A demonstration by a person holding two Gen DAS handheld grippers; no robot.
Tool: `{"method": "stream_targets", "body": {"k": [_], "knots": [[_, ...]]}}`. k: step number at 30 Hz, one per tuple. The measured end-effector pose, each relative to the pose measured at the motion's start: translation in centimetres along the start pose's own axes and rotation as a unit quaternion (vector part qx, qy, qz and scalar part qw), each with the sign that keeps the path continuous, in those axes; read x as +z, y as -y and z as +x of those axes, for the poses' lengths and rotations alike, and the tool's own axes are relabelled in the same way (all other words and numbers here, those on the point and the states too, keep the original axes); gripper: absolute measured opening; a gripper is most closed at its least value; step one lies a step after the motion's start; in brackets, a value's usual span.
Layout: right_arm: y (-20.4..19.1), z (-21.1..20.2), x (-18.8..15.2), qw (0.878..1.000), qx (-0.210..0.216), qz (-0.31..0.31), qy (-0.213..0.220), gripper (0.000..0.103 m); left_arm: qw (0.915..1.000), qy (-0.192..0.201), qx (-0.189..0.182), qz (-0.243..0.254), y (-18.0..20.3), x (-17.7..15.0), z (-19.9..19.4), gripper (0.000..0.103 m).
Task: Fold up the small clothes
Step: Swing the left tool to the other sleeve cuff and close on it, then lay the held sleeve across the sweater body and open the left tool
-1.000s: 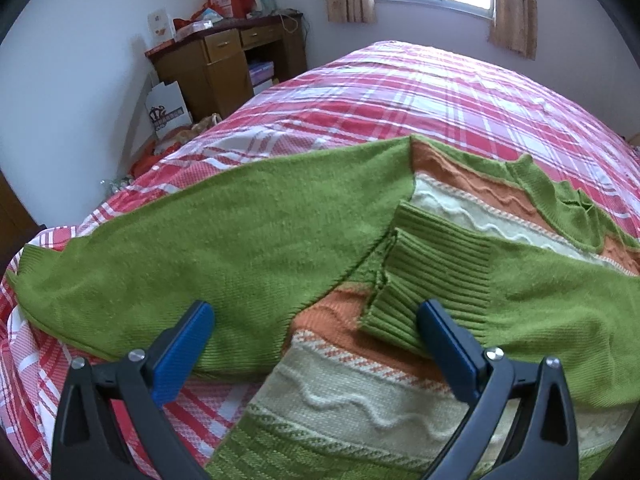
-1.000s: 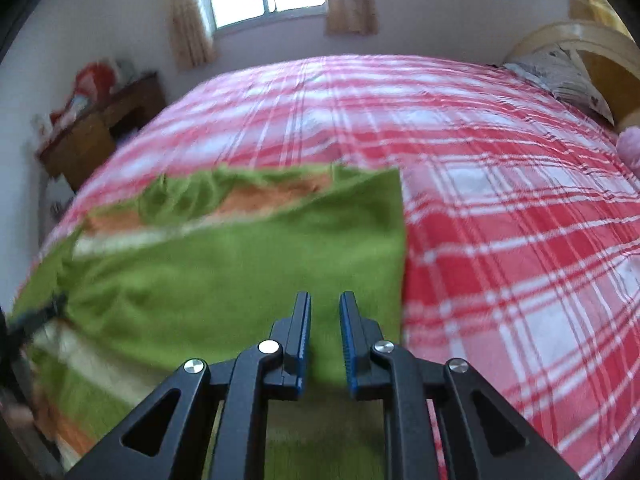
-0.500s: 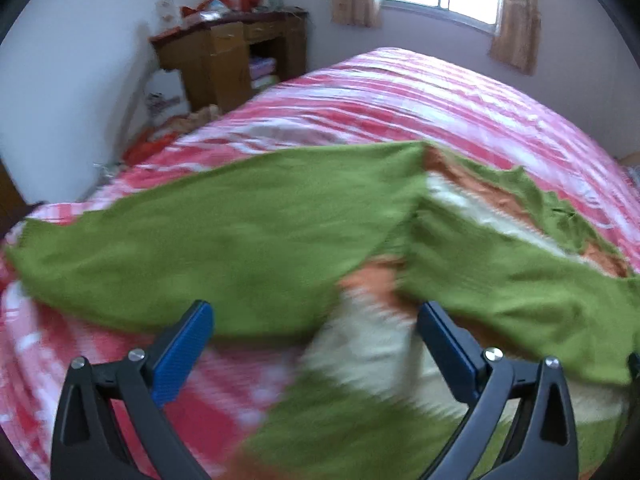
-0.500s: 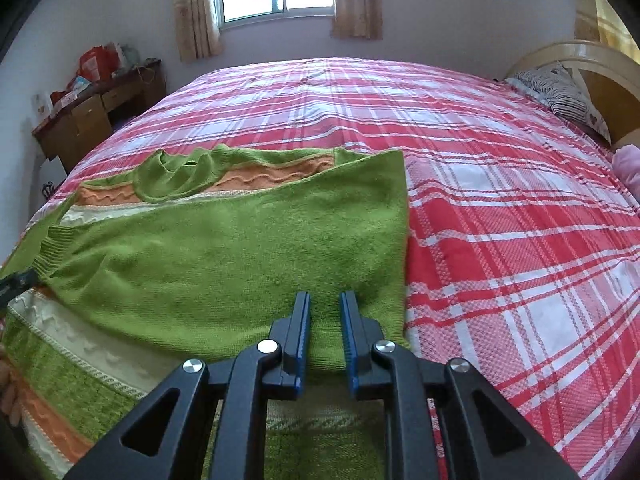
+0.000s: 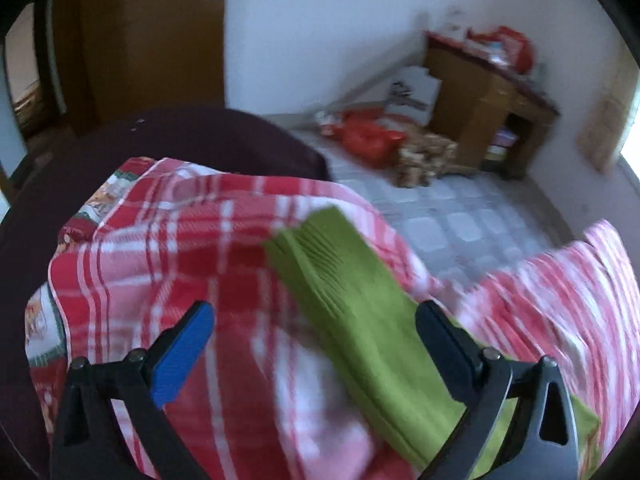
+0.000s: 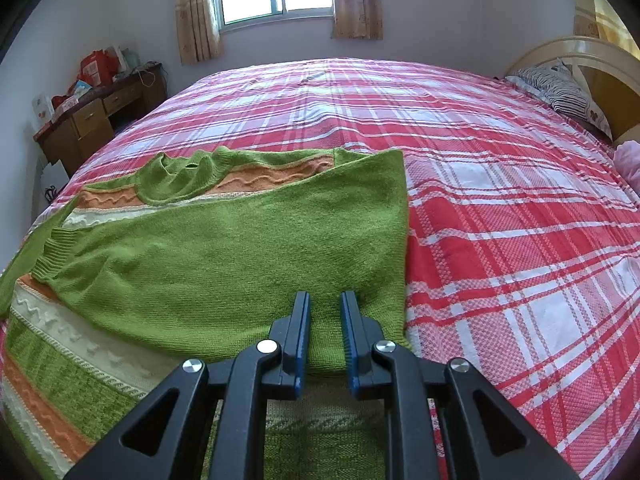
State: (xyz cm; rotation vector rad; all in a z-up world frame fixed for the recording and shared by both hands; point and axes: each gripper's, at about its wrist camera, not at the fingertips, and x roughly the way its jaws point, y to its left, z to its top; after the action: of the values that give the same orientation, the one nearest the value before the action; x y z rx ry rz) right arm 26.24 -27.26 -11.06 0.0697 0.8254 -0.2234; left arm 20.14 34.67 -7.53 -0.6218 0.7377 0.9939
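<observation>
Bedspread (image 6: pixel 500 216) in red, pink and white plaid covers the bed, spreading ahead of the right gripper (image 6: pixel 324 332) and off to its right. Green sweater (image 6: pixel 224 248) with orange and cream bands lies flat on it, ahead and to the left of the right fingers (image 6: pixel 301 332); one sleeve is folded across the body, its cuff far to their left. These fingers stand narrow with a slim gap, hovering over the knit near its right edge; I cannot tell whether they touch the cloth. In the blurred left view, the left gripper (image 5: pixel 316 332) has its fingers (image 5: pixel 184 344) spread wide, nothing gripped. The other sleeve (image 5: pixel 360 312) runs between them, ribbed cuff just ahead, lying on the plaid. Beyond the fingers stands a wooden desk (image 5: pixel 484 120).
</observation>
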Motion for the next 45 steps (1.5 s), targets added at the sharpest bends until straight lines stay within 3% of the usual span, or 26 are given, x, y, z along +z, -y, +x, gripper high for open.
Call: {"method": "stream_targets", "body": {"k": [1,3,5,11,13,15,17,21,24,29,33,34,37,40,42,45], "knots": [[0.0,0.0,0.0,1.000,-0.001,-0.001,0.000,0.016,0.9999,-0.011,0.001,0.001,-0.1,0.4,1.0,0.096],[-0.1,0.0,0.0,1.000,-0.002,-0.002,0.000,0.016,0.9994,-0.035,0.000,0.004,0.1,0.5,2.4,0.079],[-0.1,0.0,0.0,1.000,-0.004,-0.003,0.000,0.016,0.9984,-0.056,-0.004,-0.002,-0.2,0.1,3.5,0.079],[-0.2,0.0,0.0,1.000,-0.005,-0.004,0.000,0.016,0.9997,-0.017,0.014,0.014,1.0,-1.3,2.8,0.073],[-0.2,0.0,0.0,1.000,-0.007,-0.005,0.000,0.016,0.9995,-0.001,0.015,0.027,1.3,-1.4,2.6,0.061],[-0.3,0.0,0.1,1.000,-0.007,-0.005,0.000,0.016,0.9993,0.002,-0.005,0.037,1.8,-1.3,2.6,0.030],[-0.3,0.0,0.0,1.000,-0.007,-0.005,0.000,0.016,0.9989,0.001,-0.012,0.045,2.3,-1.1,2.6,0.019],[-0.3,0.0,0.1,1.000,-0.007,-0.005,0.000,0.016,0.9988,0.007,-0.011,0.047,2.8,-0.6,2.6,0.009],[-0.3,0.0,0.0,1.000,-0.005,-0.003,0.001,0.016,0.9960,0.049,-0.029,0.070,4.1,-0.9,0.6,0.009],[-0.2,0.0,0.1,1.000,-0.004,-0.002,0.001,0.017,0.9764,0.133,-0.096,0.140,7.8,-3.2,-5.4,0.009],[-0.2,0.0,0.0,1.000,-0.004,-0.002,0.001,0.017,0.9460,0.167,-0.168,0.222,11.2,-7.8,-10.0,0.009],[-0.2,0.0,0.0,1.000,-0.004,-0.002,0.001,0.017,0.9343,0.170,-0.190,0.249,12.3,-9.7,-11.2,0.009],[-0.2,0.0,0.0,1.000,-0.004,-0.002,0.001,0.017,0.9100,0.165,-0.228,0.305,14.6,-14.2,-12.9,0.009],[-0.2,0.0,0.0,1.000,-0.004,-0.002,0.001,0.017,0.8916,0.144,-0.244,0.353,16.7,-18.1,-13.4,0.009],[-0.2,0.0,0.0,1.000,-0.004,-0.002,0.001,0.017,0.8816,0.127,-0.253,0.378,17.7,-20.1,-13.5,0.009],[-0.2,0.0,0.0,1.000,-0.003,-0.002,0.001,0.017,0.8762,0.102,-0.250,0.399,18.8,-21.9,-13.0,0.009]]}}
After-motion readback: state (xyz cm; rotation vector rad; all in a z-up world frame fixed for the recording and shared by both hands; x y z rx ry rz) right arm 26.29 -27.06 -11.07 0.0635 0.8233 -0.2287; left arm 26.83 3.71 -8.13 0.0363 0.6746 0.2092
